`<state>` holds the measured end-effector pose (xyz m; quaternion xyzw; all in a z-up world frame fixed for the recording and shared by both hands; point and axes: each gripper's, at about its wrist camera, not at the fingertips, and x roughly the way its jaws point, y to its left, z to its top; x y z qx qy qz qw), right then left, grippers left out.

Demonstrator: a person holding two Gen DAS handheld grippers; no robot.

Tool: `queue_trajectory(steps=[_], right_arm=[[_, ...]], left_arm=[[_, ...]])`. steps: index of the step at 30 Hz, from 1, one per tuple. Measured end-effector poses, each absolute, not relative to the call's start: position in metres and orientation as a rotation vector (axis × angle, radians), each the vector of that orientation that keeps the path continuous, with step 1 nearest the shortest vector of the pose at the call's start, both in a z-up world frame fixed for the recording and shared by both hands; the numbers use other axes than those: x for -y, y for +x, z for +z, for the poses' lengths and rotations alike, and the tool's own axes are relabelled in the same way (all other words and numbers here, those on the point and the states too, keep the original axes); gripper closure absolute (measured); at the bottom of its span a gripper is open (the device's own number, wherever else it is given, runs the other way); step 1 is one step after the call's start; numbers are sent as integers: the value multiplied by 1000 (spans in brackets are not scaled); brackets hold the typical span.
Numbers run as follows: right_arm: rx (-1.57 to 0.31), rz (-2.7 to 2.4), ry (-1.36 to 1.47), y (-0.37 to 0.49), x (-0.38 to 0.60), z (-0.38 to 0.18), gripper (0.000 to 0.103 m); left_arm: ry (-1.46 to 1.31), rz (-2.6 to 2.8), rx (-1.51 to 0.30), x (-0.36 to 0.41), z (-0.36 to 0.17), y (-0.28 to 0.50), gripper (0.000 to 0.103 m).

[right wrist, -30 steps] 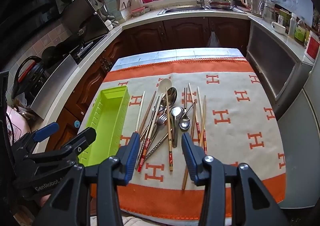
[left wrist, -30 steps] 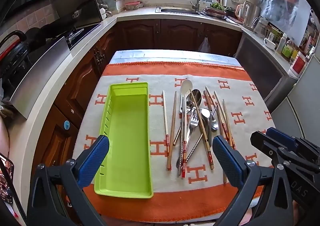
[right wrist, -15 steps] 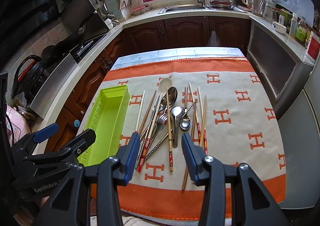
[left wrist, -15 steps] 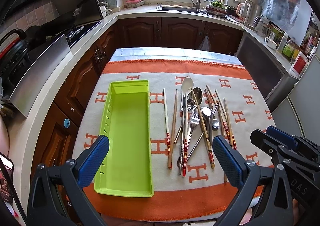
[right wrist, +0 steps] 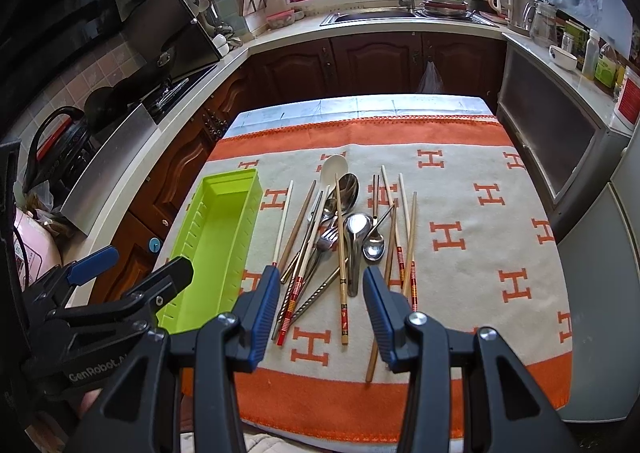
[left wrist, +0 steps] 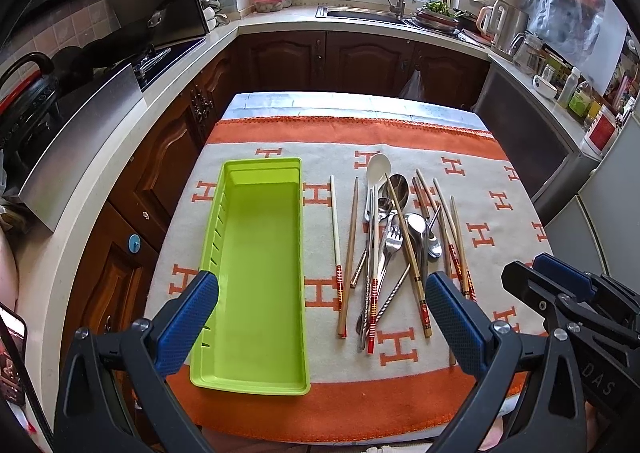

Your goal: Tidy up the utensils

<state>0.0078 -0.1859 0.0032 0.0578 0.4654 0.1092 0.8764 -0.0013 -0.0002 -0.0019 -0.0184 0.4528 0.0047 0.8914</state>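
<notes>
Lime-green utensil tray [left wrist: 256, 265]: empty, on orange-and-cream cloth [left wrist: 500, 189], left of pile. Chopsticks, spoons, fork [left wrist: 390, 241]: heaped loose beside tray. Left gripper [left wrist: 320, 313]: spread wide, holding nothing. Right gripper [right wrist: 320, 293]: parted, empty, above pile's near ends.

Table [left wrist: 352, 99], orange-bordered cloth [left wrist: 500, 189], green tray [left wrist: 256, 273], utensils [left wrist: 392, 241]
</notes>
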Motion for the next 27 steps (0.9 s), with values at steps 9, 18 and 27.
queue_trajectory(steps=[9,18,27], right_arm=[[-972,228,121,7,185,2,60],[-974,229,123,8,186,1,60],[-982,233,134,5,185,-4,60]], left_arm=[[-36,9,-942,1,-3,-1,1],[-35,7,-945,1,-7,-3,1],[-31,2,-972,5,-15,0,1]])
